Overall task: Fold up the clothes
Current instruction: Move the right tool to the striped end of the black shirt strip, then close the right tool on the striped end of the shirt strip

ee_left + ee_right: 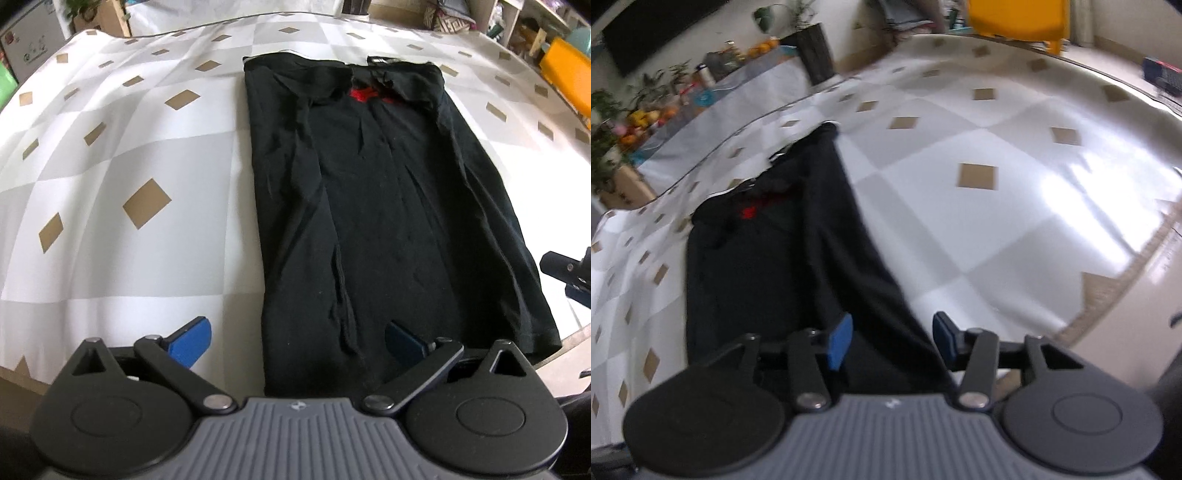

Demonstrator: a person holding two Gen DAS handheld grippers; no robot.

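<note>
A black garment (388, 203) lies flat on the table as a long narrow strip, both sides folded inward, with a red mark (364, 95) near its far collar end. My left gripper (298, 343) hovers over the near left corner of the strip, its blue pads spread wide and nothing gripped. In the right wrist view the garment (768, 266) runs away to the upper left. My right gripper (892, 341) is open above its near right edge; the cloth lies beneath the gap and the pads do not press on it. Part of that right gripper (565, 273) shows at the left wrist view's right edge.
The table (129, 147) wears a white and grey checked cloth with tan diamonds, and its near edge runs just below both grippers. An orange chair (1015, 18) stands beyond the far side. A side table with plants and fruit (646, 118) lies at the far left.
</note>
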